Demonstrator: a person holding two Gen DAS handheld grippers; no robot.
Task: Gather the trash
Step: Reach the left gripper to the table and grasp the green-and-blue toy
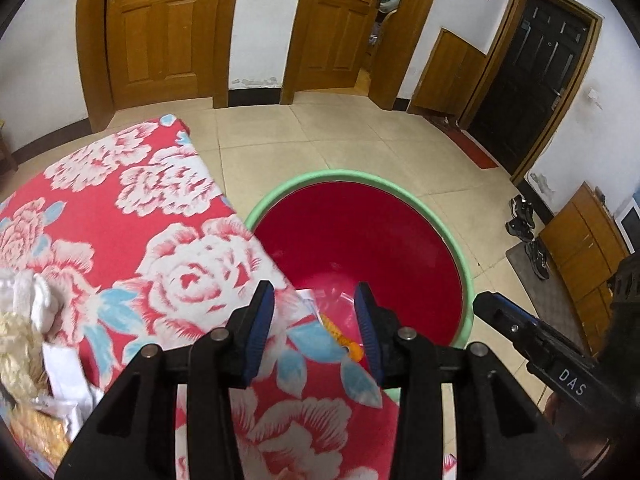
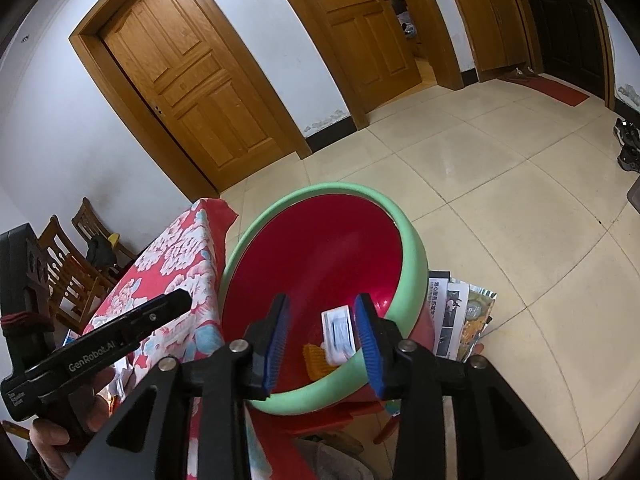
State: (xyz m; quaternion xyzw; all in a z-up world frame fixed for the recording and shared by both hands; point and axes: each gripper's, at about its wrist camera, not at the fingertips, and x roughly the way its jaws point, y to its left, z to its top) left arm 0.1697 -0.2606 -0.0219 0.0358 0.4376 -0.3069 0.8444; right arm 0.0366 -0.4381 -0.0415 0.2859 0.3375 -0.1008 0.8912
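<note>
Both hand-held tongs, the left gripper [image 1: 316,334] and the right gripper [image 2: 322,338], stand open with nothing between their pads above a red basin [image 2: 320,248], with a white packet [image 2: 339,334] and an orange wrapper [image 2: 314,362] inside at six o'clock.

basin [image 2: 404,236]: one, green rim, red inside | pieces in basin: two, a white packet [image 2: 339,334] and an orange one [image 2: 314,360] | grippers: two, left gripper [image 1: 316,330] and right gripper [image 2: 322,344] | wooden doors [image 1: 160,28]: two, plus one dark door [image 1: 528,92] | wooden chairs [image 2: 72,264]: probably two, partly hidden | trash pile on table [image 1: 36,360]: count unclear
</note>
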